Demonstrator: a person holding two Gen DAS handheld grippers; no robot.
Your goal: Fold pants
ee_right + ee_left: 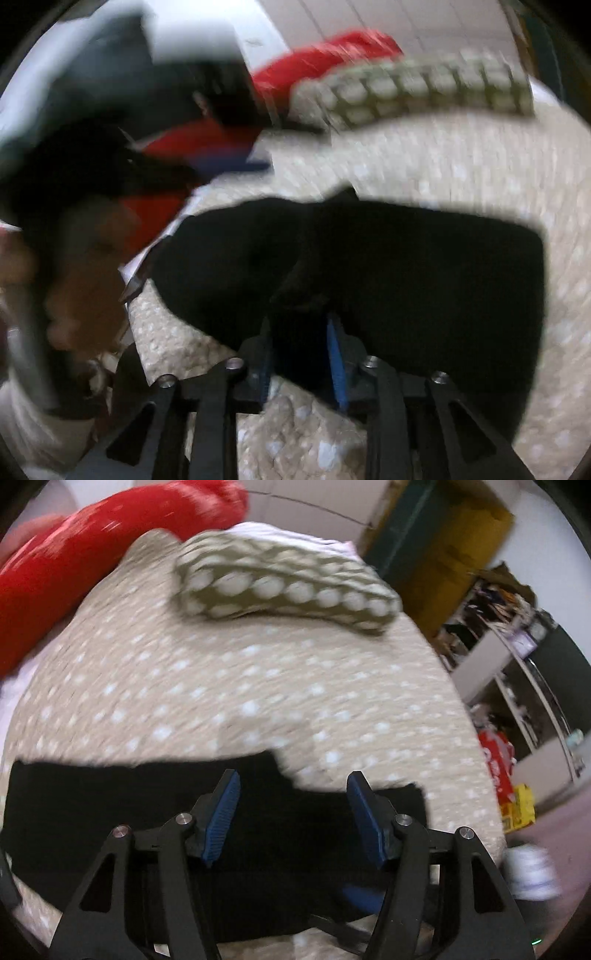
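Pants (406, 277), black and already doubled, lie near the bed's (258, 686) front edge; the left tongs (291, 816) gape empty above them while the right tongs (299, 354) pinch a raised fold, which could drag the stack askew.

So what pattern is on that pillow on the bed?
Olive pillow with white dots; clearest in left wrist view.

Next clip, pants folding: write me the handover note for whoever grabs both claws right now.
Left claw: open, empty, above the black pants.
Right claw: a bunch of the pants sits between its pads; blur hides whether they pinch.
Pants: a compact dark block on the spotted bedspread, apparently already folded over.
Left to do: free the right claw, flatten the bunch, check the edges.
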